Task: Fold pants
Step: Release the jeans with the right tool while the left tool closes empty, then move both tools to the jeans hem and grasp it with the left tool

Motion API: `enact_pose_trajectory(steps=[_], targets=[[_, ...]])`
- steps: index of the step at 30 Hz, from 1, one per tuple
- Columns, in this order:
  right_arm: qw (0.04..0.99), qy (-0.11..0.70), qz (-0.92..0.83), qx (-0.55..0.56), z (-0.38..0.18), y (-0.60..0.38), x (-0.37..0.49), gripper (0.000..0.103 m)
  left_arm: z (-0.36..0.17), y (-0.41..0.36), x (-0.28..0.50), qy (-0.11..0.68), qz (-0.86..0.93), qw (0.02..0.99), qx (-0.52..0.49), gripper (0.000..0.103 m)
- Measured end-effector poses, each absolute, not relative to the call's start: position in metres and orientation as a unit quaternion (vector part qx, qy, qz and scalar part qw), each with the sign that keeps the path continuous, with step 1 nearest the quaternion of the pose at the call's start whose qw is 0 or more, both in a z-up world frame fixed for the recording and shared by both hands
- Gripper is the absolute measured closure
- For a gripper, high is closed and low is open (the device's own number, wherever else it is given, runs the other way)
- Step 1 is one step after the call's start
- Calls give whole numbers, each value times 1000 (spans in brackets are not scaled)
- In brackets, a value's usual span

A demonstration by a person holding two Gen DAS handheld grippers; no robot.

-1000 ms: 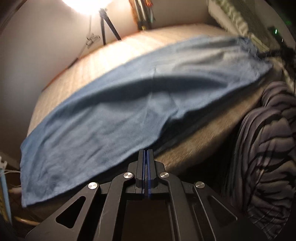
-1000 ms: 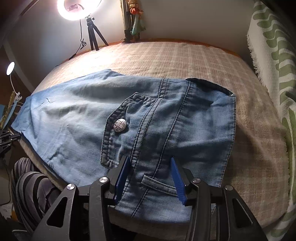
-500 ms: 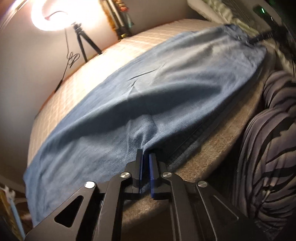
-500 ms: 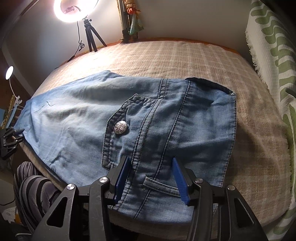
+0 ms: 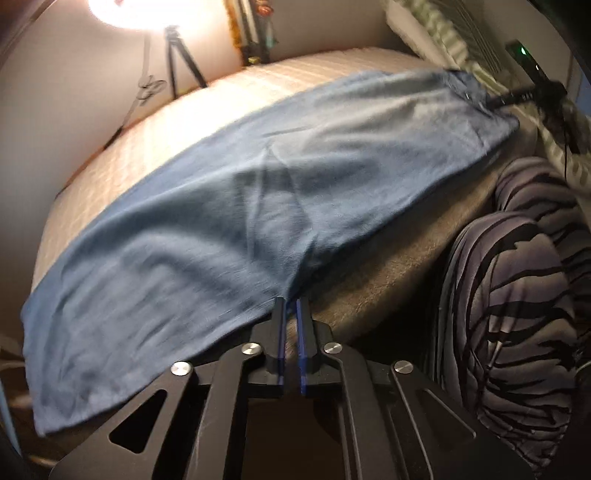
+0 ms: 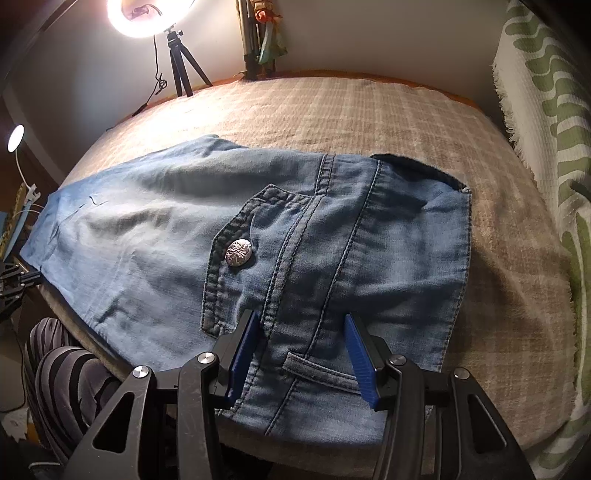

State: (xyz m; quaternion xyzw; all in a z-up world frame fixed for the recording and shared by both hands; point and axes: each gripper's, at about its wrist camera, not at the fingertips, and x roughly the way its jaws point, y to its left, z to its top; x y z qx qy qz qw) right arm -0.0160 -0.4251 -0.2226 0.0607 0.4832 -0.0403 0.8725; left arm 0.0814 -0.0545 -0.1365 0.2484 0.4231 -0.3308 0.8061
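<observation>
One pair of light-blue denim pants [image 5: 258, 206], spread flat lengthwise along the near edge of a bed covered in beige checked cloth [image 6: 369, 118]. Waist end to the right, under the right wrist camera; leg end to the left, reaching the bed's corner.

On the denim, one round silver metal button [image 6: 239, 252] embossed with a flower-like pattern, fastening one pocket flap. One belt loop [image 6: 317, 371] visible at the waistband.

Two hand-held grippers in black with blue pads.

Left hand-held gripper [image 5: 290, 306]: pads only a narrow slit apart, having just been opening. Near edge of the denim drawn up to a point right at the fingertips, creases running to that point, apparently nipped there. View motion-blurred.

Right hand-held gripper [image 6: 299, 332]: about half spread, lying over the waist end. Belt loop and a double-stitched seam between the two pads; left pad against the cloth beside the pocket, right pad beside the cloth without squeezing it. Nothing pinched.

Around the bed: one glowing ring light [image 6: 144, 16] on one black tripod [image 6: 181, 70] by the far wall, one small round lamp [image 6: 15, 137] at the left, one white blanket with a green wavy pattern [image 6: 546, 129] along the right side. A person's legs in grey-and-black striped fabric [image 5: 517, 295] against the near edge of the bed, between the two hand-held grippers.
</observation>
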Motion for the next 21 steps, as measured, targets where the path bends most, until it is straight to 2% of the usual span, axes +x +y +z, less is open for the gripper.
enact_pose_trajectory(steps=[1,4,8,12,15,18,21], targets=[[877,476,-37,59,-214,-419,-15,52,-130,-45,81,423,-324,815,229,89],[891,451,-8,58,-187,-400,-9,52,-115,-20,80,413,-301,840,181,83],[901,431,52,14,-159,-348,11,52,-108,20,83,412,-250,869,109,61],[900,420,114,-19,-143,-291,34,52,-113,63,86,422,-199,883,51,59],[896,418,148,-22,-140,-258,51,52,-115,96,87,422,-164,892,13,53],[889,421,177,-17,-141,-228,68,51,-118,142,93,421,-128,896,-55,47],[883,425,198,-21,-144,-199,85,50,-125,184,101,420,-100,894,-121,45]])
